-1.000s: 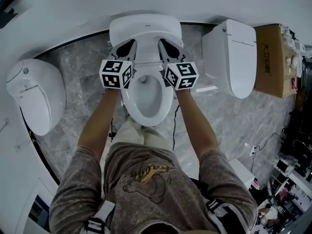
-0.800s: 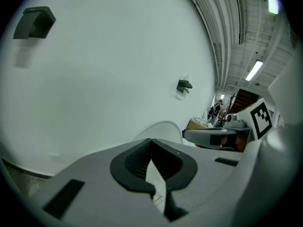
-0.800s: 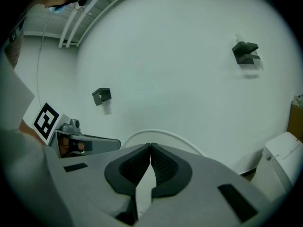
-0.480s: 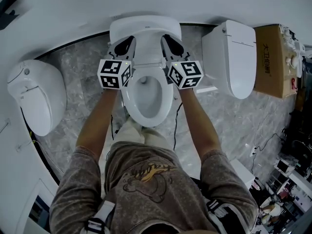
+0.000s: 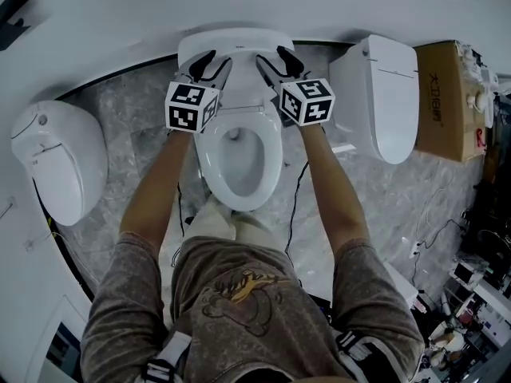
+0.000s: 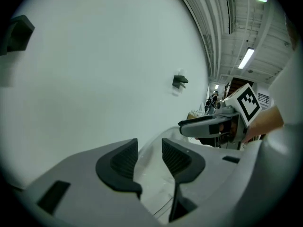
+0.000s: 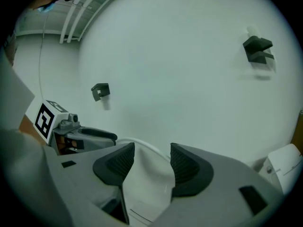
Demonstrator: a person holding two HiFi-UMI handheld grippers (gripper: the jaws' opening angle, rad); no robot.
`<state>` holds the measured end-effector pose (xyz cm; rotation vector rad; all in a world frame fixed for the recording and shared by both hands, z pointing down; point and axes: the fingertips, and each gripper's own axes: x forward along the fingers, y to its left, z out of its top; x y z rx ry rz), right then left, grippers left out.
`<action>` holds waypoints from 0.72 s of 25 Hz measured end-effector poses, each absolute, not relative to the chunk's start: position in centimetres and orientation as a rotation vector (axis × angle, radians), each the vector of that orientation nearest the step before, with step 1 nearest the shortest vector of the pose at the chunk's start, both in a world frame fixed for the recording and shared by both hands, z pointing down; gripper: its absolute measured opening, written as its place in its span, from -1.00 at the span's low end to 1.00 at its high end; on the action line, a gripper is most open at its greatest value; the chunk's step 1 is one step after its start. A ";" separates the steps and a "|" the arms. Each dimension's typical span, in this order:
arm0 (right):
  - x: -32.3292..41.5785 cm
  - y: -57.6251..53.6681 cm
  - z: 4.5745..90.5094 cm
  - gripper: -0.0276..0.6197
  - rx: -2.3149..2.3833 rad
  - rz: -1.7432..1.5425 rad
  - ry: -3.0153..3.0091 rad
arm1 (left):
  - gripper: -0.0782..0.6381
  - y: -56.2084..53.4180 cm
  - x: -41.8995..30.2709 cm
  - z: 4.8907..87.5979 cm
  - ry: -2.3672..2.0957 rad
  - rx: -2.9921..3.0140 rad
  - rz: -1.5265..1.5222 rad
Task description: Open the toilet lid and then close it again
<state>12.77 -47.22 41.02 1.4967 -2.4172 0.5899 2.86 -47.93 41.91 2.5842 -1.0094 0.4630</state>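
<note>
We see the lid upright at twelve o'clock, close against the wall, with the seat down and the bowl open. Our left gripper and right gripper have just been opening. Both gape, with the lid's rim between unpressing pads. Bare floor flanks the bowl. We count three toilets, ours plus the left toilet at nine and the right toilet at two. There are two grippers and one box.

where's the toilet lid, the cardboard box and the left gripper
toilet lid [image 5: 236, 40], head view, top edge of the raised lid
cardboard box [image 5: 441, 94], head view, middle of its top face
left gripper [image 5: 216, 61], head view, midway between its fingertips
</note>
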 end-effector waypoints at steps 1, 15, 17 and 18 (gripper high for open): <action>12.9 -47.4 41.3 -0.19 1.494 0.594 -2.412 | -0.36 -48.1 2.9 42.2 -1.007 2.580 0.470; 12.8 -45.0 40.5 -0.19 1.487 0.629 -2.439 | -0.21 -45.5 2.8 41.3 -0.969 2.553 0.360; 12.7 -43.9 40.1 -0.19 1.490 0.646 -2.456 | -0.21 -44.6 2.6 41.0 -0.973 2.530 0.324; 12.7 -43.3 40.0 -0.19 1.493 0.650 -2.463 | -0.21 -44.0 2.5 40.9 -0.976 2.518 0.311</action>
